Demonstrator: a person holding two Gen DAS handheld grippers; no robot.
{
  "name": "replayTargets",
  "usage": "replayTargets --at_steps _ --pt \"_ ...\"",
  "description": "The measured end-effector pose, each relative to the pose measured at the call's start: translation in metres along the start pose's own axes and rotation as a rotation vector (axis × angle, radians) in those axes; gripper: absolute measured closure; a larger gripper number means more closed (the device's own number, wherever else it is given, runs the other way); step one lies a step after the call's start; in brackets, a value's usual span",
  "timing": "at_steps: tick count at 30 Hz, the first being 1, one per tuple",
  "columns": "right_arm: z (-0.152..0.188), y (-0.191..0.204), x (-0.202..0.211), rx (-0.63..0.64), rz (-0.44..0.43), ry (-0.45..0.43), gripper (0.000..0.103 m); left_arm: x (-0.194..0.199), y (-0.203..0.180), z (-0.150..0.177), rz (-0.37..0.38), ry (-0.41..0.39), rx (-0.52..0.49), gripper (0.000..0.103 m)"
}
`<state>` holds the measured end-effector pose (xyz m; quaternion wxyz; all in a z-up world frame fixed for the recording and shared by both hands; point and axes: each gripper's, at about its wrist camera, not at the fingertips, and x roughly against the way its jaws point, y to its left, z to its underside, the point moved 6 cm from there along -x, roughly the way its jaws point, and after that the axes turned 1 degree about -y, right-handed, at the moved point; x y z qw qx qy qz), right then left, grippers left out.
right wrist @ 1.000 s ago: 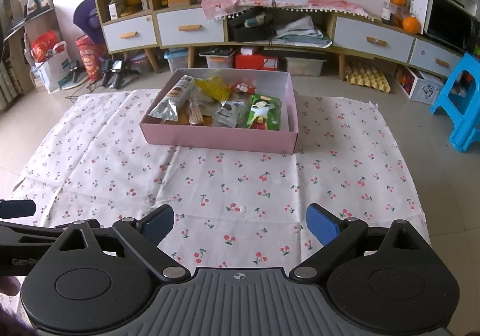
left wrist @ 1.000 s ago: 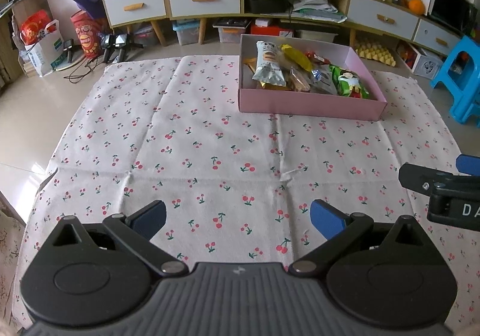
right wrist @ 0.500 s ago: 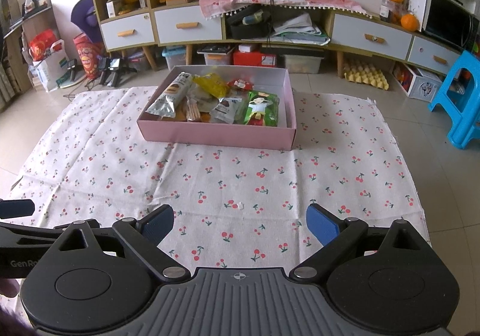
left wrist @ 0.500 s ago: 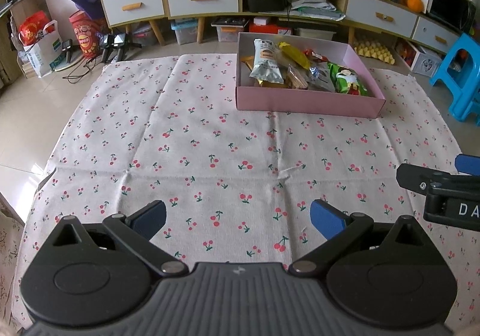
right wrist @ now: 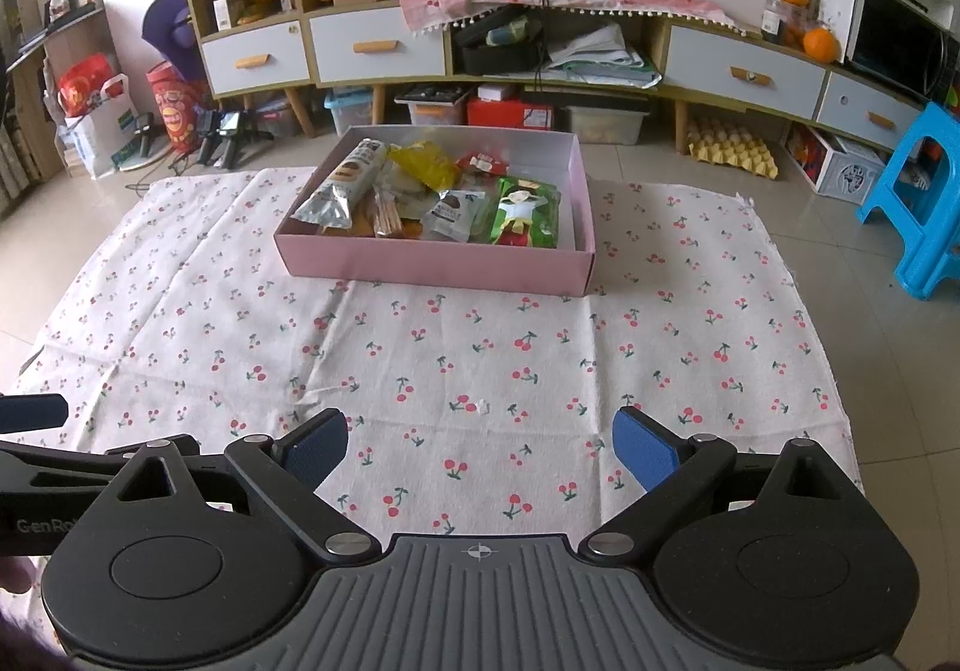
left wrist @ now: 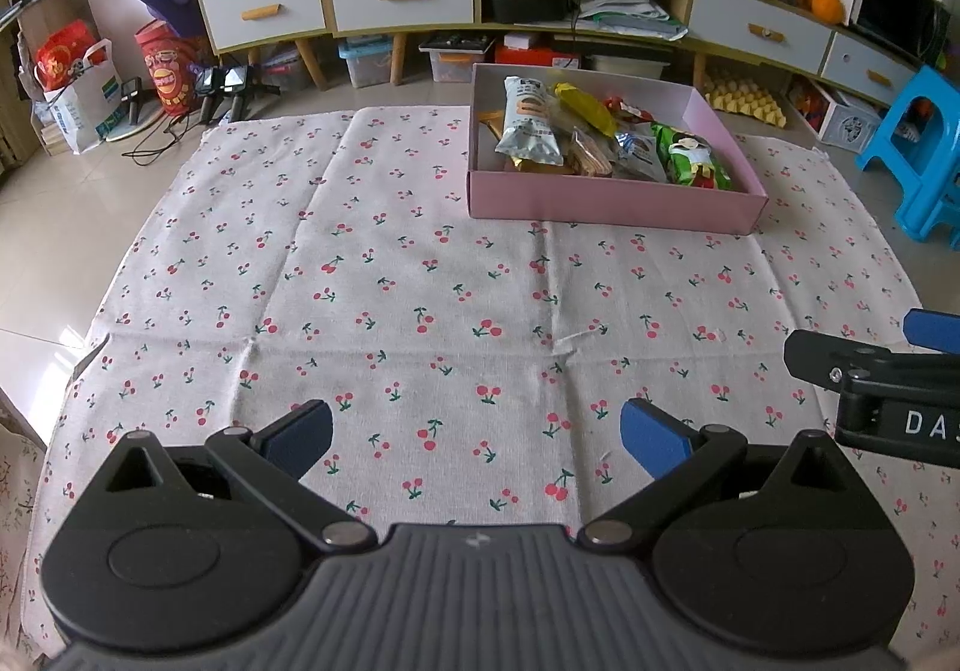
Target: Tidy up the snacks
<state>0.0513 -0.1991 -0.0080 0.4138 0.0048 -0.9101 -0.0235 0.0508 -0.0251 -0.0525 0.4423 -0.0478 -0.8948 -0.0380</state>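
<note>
Right, my left gripper (left wrist: 474,434) and right gripper (right wrist: 479,442) hover with fingers wide over the cherry-print cloth (left wrist: 420,275). Snack packets (right wrist: 444,194) sit inside the shallow pink cardboard box (right wrist: 432,266).

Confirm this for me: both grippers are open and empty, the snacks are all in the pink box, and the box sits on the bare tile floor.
One detail is wrong. The pink box sits on the cherry-print cloth, not on bare tile; the right wrist view shows cloth all around it. The rest holds: the left gripper and right gripper are open and empty, and the snacks lie in the box.
</note>
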Motion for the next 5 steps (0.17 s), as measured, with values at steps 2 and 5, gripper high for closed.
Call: replayTargets --at_steps 2,5 --pt "-0.0005 0.0003 -0.0008 0.001 -0.001 0.001 0.006 -0.0003 -0.0007 0.0003 0.001 0.001 -0.003 0.001" --pt "0.0015 0.0003 -0.0018 0.003 0.001 0.003 0.006 -0.0017 -0.0007 0.0006 0.001 0.007 -0.005 0.001"
